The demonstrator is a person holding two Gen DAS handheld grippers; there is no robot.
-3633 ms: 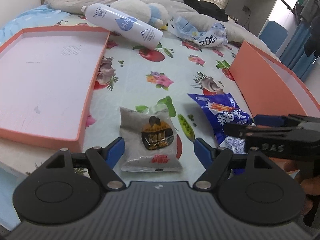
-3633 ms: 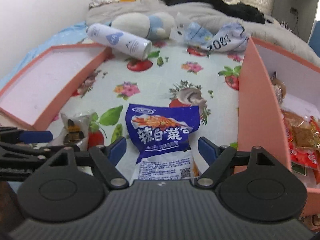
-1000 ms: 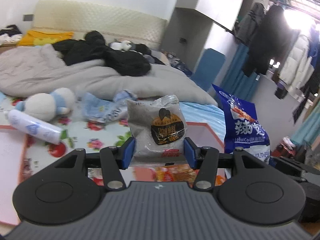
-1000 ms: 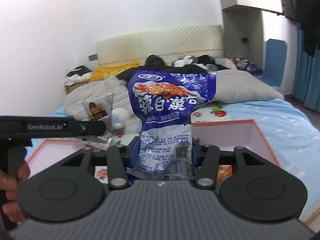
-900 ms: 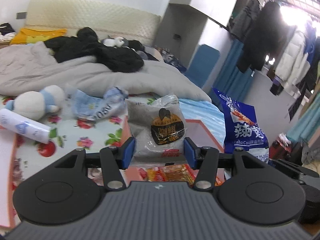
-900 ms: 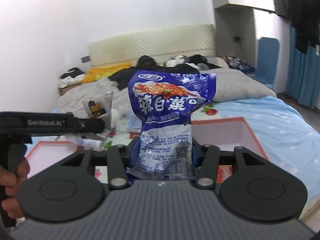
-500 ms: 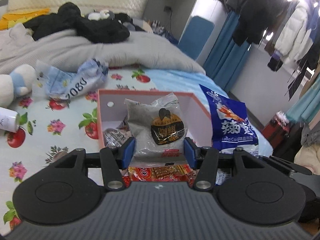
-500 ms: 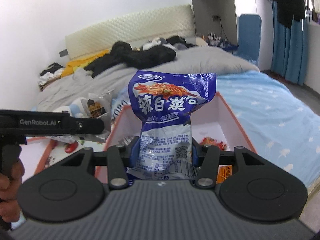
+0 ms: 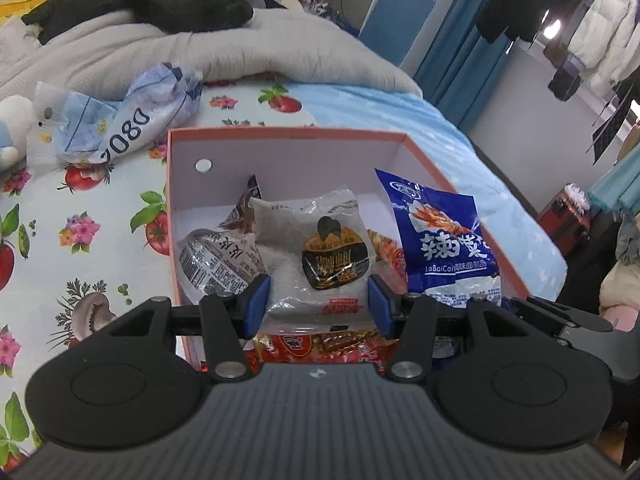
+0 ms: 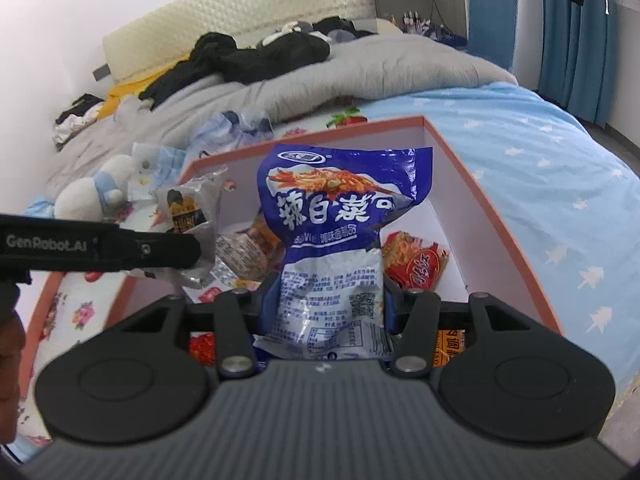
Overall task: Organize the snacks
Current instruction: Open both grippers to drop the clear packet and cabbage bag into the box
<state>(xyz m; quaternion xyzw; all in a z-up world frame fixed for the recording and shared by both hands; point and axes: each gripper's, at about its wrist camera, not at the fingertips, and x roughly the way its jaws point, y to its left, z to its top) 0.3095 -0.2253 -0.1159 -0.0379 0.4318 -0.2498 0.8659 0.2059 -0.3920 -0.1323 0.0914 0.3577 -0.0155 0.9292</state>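
My left gripper (image 9: 319, 304) is shut on a grey snack packet (image 9: 316, 252) with a black and gold label, held over the open orange box (image 9: 288, 133). My right gripper (image 10: 328, 308) is shut on a blue snack bag (image 10: 340, 240) with white characters, held upright over the same box (image 10: 492, 196). The blue bag shows at the right in the left wrist view (image 9: 444, 240), and the grey packet at the left in the right wrist view (image 10: 188, 208). Inside the box lie a silver packet (image 9: 216, 256) and red snack packets (image 10: 416, 264).
The box sits on a bed with a flower-print sheet (image 9: 80, 216). A crumpled blue-white bag (image 9: 120, 116) and a white plush toy (image 10: 92, 188) lie beyond it. A grey quilt (image 10: 360, 68) with black clothes covers the far bed. Blue curtains (image 10: 580, 20) hang at the right.
Both grippers have tilted down and moved closer over the orange box, each still holding its packet. The box interior with its snacks now fills the view.
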